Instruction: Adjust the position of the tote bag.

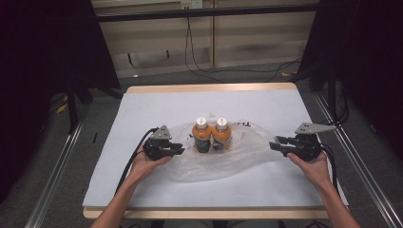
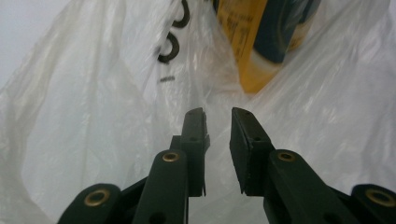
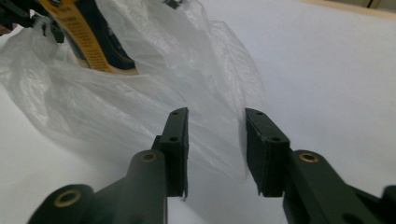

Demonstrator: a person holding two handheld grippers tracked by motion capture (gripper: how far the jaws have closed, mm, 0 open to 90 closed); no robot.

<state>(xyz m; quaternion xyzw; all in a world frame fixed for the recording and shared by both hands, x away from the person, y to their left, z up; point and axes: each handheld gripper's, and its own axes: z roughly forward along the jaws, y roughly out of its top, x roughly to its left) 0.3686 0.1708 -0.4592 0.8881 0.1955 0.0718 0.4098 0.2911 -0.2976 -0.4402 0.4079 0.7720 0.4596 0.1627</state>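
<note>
Two orange bottles with white caps, one beside the other, stand inside a thin clear plastic bag spread flat at the table's middle. My left gripper rests at the bag's left edge. In the left gripper view its jaws stand a little apart over the bag film, pointing at a bottle's orange and dark blue label. My right gripper is at the bag's right edge. Its jaws are apart, the bag's rim lies loose between them, and a bottle stands farther off.
A white sheet covers the wooden table, bare around the bag on every side. Metal rails run along both sides of the table. Cables trail over the floor behind it, and dark curtains hang left and right.
</note>
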